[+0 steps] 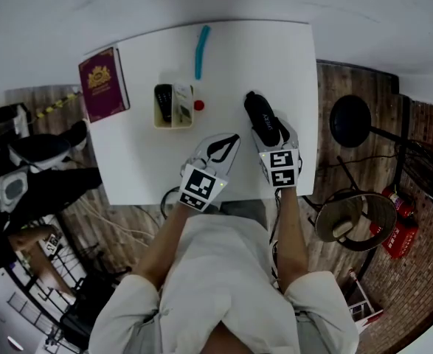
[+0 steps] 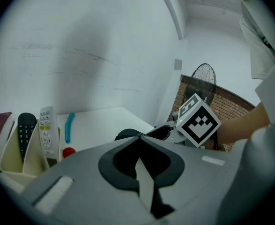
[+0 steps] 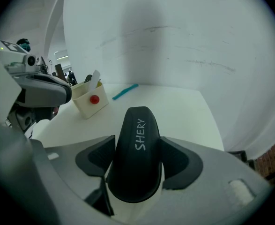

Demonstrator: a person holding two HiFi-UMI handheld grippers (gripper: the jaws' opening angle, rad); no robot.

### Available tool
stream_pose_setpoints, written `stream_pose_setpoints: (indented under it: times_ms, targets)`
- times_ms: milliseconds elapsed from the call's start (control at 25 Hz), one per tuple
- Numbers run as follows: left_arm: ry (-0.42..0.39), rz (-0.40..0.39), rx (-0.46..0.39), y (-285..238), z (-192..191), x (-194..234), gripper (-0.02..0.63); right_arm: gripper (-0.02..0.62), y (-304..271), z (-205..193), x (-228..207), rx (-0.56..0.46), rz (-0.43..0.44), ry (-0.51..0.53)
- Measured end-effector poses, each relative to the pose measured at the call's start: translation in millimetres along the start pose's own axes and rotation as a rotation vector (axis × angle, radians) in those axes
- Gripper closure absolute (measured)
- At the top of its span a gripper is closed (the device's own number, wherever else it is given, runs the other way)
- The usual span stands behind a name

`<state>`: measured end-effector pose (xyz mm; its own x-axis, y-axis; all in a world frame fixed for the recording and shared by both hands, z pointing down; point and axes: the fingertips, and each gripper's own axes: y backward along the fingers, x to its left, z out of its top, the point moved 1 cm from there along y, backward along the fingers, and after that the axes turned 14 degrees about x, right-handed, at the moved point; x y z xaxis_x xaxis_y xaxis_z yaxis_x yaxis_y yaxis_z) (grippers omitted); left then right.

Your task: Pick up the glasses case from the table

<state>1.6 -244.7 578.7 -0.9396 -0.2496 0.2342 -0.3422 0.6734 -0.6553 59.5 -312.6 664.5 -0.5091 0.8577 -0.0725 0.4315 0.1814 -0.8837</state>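
Note:
The black glasses case (image 1: 262, 113) (image 3: 137, 158), marked with white letters, lies on the white table (image 1: 275, 57) near its right front part. My right gripper (image 1: 271, 126) (image 3: 137, 139) straddles the case's near end, and both dark pads (image 3: 96, 159) touch its sides. My left gripper (image 1: 227, 143) (image 2: 138, 137) rests just left of it by the table's front edge. Its jaws meet at the tips with nothing between them.
A cream organizer box (image 1: 173, 116) holding remotes, with a red knob (image 1: 198, 105) at its side, stands mid-table. A teal pen (image 1: 201, 50) lies at the back and a maroon passport (image 1: 103, 84) on the left corner. A floor fan (image 1: 349, 120) and a fire extinguisher (image 1: 400, 231) stand to the right.

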Motion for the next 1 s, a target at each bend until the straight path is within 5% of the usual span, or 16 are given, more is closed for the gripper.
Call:
stream_pose_setpoints:
  times_ms: [1000]
  targets:
    - [-0.055,0.004,-0.111,98,-6,12,0.588,0.298,112,41,74,-0.3,-0.046,-0.067]
